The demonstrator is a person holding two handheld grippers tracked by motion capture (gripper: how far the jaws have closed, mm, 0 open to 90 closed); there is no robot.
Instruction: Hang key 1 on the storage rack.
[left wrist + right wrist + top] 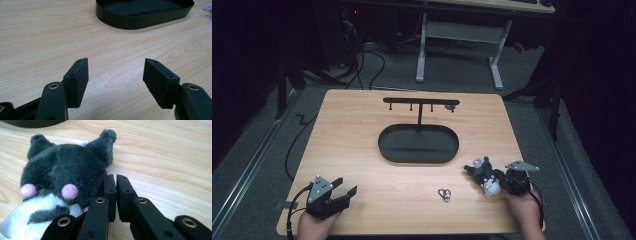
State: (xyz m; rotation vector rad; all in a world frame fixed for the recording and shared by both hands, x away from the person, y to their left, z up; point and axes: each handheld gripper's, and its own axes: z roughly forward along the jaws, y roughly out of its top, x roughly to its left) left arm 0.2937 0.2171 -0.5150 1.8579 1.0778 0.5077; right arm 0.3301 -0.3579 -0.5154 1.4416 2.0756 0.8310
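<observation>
A small plush toy point(483, 174), dark grey with a white face part and pink dots, lies on the wooden table at the right. My right gripper point(498, 176) sits just right of it, pointing left. In the right gripper view the plush toy point(62, 170) rests against the left jaw of the right gripper point(116, 179). The jaws are shut with only a thin slit between the pads, and nothing shows in it. My left gripper point(346, 184) stands open at the front left. Bare wood shows between the pads of the left gripper point(115, 61).
A black oval tray point(387, 150) sits mid-table, its wall point(140, 21) ahead of the left gripper. Behind it rises a black stand with a hook bar point(419, 102). A small metal key ring point(444, 194) lies near the front edge. A desk frame stands beyond the table.
</observation>
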